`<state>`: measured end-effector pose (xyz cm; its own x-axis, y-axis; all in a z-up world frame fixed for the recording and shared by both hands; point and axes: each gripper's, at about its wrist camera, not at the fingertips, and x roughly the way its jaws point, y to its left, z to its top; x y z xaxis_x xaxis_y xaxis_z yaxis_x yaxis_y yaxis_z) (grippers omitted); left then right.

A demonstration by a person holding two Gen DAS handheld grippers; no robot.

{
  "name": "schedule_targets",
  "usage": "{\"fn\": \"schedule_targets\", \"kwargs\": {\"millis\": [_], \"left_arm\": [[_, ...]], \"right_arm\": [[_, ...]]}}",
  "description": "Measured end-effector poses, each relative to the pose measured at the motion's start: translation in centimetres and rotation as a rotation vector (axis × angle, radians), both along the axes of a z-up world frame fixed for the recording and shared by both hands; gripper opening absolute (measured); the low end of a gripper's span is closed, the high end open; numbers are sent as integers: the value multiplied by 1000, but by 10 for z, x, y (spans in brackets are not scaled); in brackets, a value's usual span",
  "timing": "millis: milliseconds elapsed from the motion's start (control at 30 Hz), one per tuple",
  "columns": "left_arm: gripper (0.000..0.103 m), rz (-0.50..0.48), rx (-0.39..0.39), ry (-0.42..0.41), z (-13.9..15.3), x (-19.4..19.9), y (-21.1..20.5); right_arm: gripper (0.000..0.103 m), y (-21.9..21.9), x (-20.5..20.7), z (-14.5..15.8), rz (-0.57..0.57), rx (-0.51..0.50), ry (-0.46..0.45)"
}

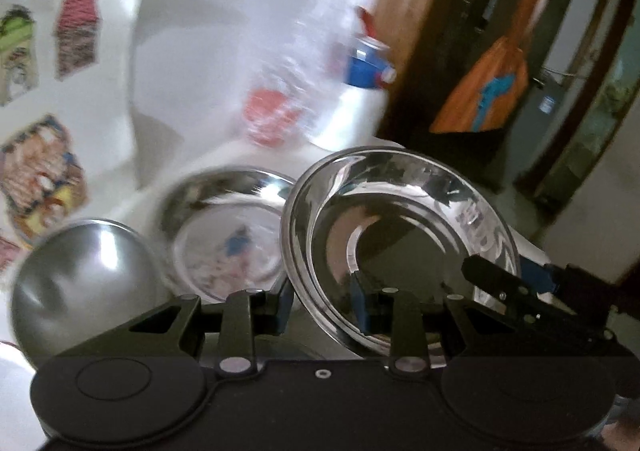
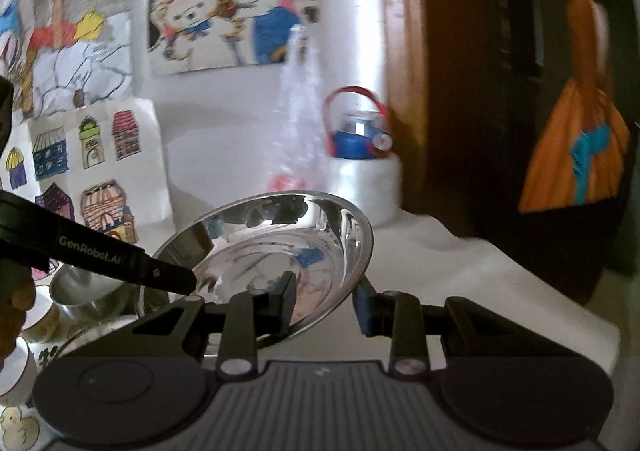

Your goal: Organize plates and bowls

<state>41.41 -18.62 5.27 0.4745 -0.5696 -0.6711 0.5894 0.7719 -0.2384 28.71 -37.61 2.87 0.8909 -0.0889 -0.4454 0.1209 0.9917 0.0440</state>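
Observation:
A shiny steel plate (image 1: 400, 211) is held tilted above the white table. My left gripper (image 1: 322, 303) is shut on its near rim, one finger inside the dish and one outside. My right gripper (image 1: 480, 275) reaches in from the right and grips the opposite rim. In the right wrist view the same plate (image 2: 272, 235) sits between the fingers of my right gripper (image 2: 324, 303), which is shut on its lower edge, while my left gripper (image 2: 180, 281) holds the left rim. A second steel plate (image 1: 224, 235) lies flat on the table, with a steel bowl (image 1: 84, 279) beside it.
A clear plastic bottle (image 2: 296, 131) and a blue-and-red lidded flask (image 2: 360, 131) stand at the back by the wall. Patterned cups (image 2: 24, 331) sit at the lower left. The table edge (image 2: 560, 311) drops off on the right, toward a dark doorway.

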Motion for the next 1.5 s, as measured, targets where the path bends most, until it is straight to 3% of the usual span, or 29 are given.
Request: {"fn": "schedule_targets", "kwargs": {"millis": [233, 467, 1167, 1500], "left_arm": [[32, 86, 45, -20, -4, 42, 19], [32, 116, 79, -10, -16, 70, 23], [33, 131, 275, -64, -30, 75, -12], [37, 162, 285, -52, -31, 82, -15]], "right_arm": [[36, 32, 55, -8, 71, -65, 35], [38, 44, 83, -24, 92, -99, 89], [45, 46, 100, -43, 118, -136, 177], [48, 49, 102, -43, 148, -174, 185]]}}
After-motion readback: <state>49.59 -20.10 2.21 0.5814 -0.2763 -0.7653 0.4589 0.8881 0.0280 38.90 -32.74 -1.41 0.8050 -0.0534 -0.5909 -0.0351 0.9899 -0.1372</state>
